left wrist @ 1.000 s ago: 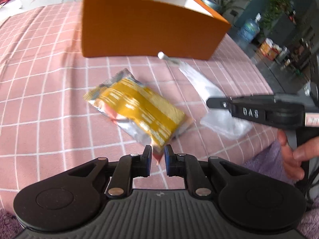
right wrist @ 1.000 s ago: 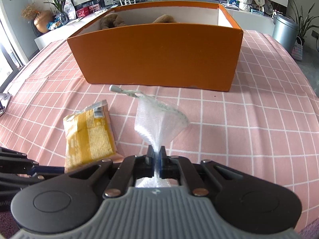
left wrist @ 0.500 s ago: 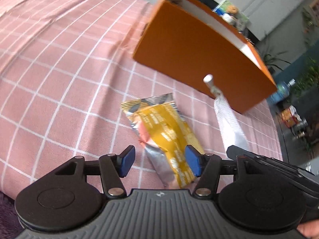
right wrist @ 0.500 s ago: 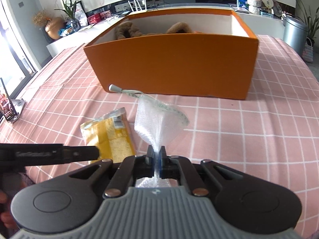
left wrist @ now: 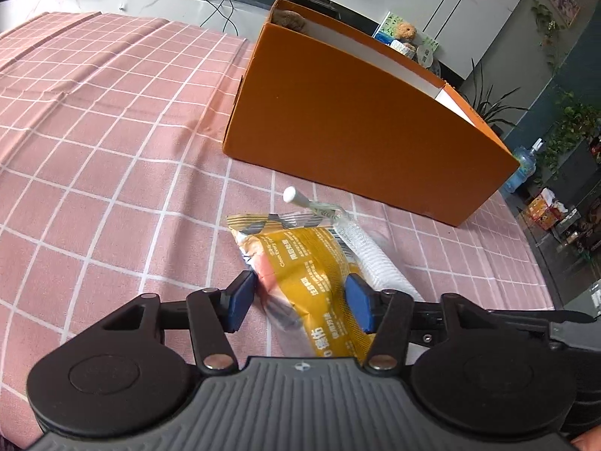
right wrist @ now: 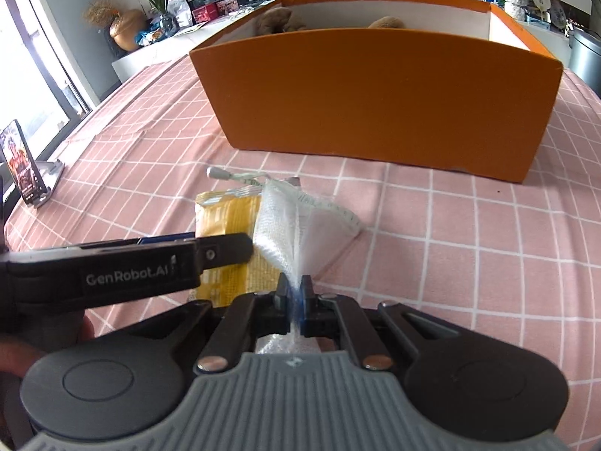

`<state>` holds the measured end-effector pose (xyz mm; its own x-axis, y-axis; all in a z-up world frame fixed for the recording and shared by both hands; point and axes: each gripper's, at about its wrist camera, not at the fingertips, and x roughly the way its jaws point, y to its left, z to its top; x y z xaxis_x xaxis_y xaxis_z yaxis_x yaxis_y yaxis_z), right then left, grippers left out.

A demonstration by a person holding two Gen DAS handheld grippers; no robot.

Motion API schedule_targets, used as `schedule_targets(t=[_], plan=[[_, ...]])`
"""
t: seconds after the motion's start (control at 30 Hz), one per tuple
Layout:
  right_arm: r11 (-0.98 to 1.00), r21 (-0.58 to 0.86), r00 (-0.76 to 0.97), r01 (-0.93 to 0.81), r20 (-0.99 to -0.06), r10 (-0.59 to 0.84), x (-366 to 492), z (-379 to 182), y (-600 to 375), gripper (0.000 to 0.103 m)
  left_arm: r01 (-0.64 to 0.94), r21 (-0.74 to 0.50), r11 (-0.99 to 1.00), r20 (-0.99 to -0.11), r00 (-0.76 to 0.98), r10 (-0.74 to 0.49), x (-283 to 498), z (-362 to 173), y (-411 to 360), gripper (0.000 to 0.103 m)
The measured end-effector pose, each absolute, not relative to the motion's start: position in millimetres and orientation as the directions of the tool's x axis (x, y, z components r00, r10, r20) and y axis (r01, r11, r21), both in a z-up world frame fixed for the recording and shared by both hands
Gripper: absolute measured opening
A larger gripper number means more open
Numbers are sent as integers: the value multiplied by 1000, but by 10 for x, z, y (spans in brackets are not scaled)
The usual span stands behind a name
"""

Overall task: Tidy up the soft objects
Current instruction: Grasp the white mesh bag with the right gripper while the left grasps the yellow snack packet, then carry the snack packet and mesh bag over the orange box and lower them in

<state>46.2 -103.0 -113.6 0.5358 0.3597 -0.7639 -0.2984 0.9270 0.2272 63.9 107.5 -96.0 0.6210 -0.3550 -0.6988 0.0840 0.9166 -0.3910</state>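
Note:
A yellow snack packet (left wrist: 304,263) lies flat on the pink checked cloth. My left gripper (left wrist: 300,300) straddles its near end, one blue pad at each side. Its jaws are closing and the pads sit at the packet's edges without squeezing it. My right gripper (right wrist: 295,295) is shut on the gathered end of a white mesh pouch (right wrist: 296,221). The pouch's drawstring and stopper (right wrist: 218,173) trail on the cloth. The pouch (left wrist: 372,255) rests against the packet's right edge. One left finger (right wrist: 221,250) crosses the packet (right wrist: 225,218) in the right wrist view.
A tall orange box (left wrist: 357,120) stands just beyond both objects, with brown plush toys (right wrist: 276,20) inside it. A phone on a stand (right wrist: 20,167) sits at the cloth's left edge. A person's hand (right wrist: 22,349) holds the left gripper.
The left jaws, nearly shut at the packet's corner, opened wide and came down around the packet as the gripper rolled. The right gripper carried the pouch left, up against the packet.

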Motion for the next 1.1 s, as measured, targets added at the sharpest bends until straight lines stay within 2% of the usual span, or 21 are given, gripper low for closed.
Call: schedule_targets(t=[0.3,0.33,0.37,0.5,0.7,0.83,1.1], plan=[[916,291,517,-275,-759,396,518,-1193,-1124,1,-67,-624,779,-634,625,-455,632,-1073,1317,59],[917,286,518,-278,-759,394,516,-1191,-1115,1,-86,-617,782,-647,620,-443,630,-1072,1318,49],[917,284,519,-279,-759,393,515,-1190,-1112,1,-114,-590,799,-677,610,-412,636,-1053,1304,44],[919,279,517,-279,-762,389,522,-1188,-1096,1,-161,-526,835,-737,577,-353,676,-977,1158,45],[918,286,518,-275,-761,392,529,-1198,-1110,1,-126,-485,865,-731,602,-322,678,-978,1045,49],[916,293,516,-275,-759,397,529,-1196,-1123,0,-43,-348,937,-729,641,-241,616,-961,842,43],[916,295,524,-272,-753,398,504,-1186,-1165,0,66,-300,952,-679,686,-262,534,-839,810,19]])
